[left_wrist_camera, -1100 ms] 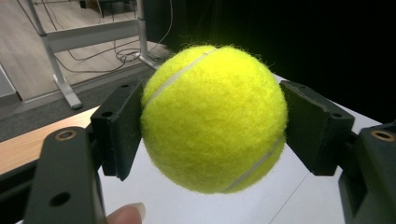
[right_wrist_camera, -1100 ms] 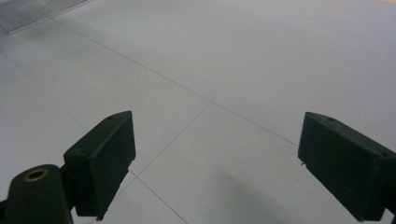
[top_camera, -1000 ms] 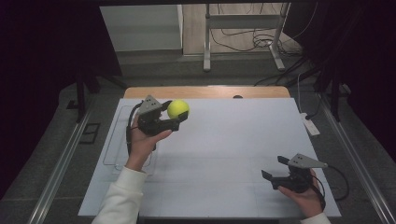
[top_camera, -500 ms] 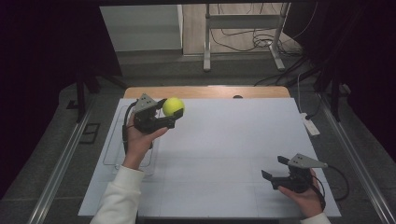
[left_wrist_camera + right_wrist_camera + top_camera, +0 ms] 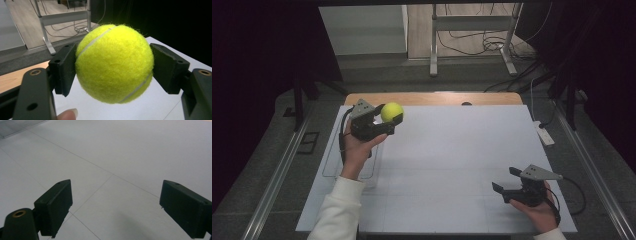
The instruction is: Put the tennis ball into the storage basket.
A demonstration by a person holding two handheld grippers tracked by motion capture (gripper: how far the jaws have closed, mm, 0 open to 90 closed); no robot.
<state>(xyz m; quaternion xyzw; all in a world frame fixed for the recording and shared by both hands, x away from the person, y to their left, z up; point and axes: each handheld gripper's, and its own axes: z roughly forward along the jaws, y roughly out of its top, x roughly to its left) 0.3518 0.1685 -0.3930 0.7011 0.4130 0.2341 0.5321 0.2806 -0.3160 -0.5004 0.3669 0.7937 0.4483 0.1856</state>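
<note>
A yellow tennis ball [image 5: 391, 111] is held in the air above the far left part of the white table [image 5: 452, 155], with my left gripper [image 5: 388, 119] shut on it. In the left gripper view the ball [image 5: 114, 62] sits squeezed between the two black pads [image 5: 63, 68], and a fingertip shows at the bottom edge. My right gripper [image 5: 506, 181] rests low near the table's front right corner, open, with nothing between its jaws. In the right gripper view its jaws [image 5: 116, 210] stand wide apart over bare white tabletop.
A clear wire tray [image 5: 332, 160] lies on the table's left edge under my left forearm. A white power strip [image 5: 544, 134] lies off the right edge. Behind the table are a wooden strip [image 5: 427, 98], metal stand legs and floor cables.
My left gripper has carried the ball a little to the left and away from me, lifting slightly. The right gripper has stayed where it was.
</note>
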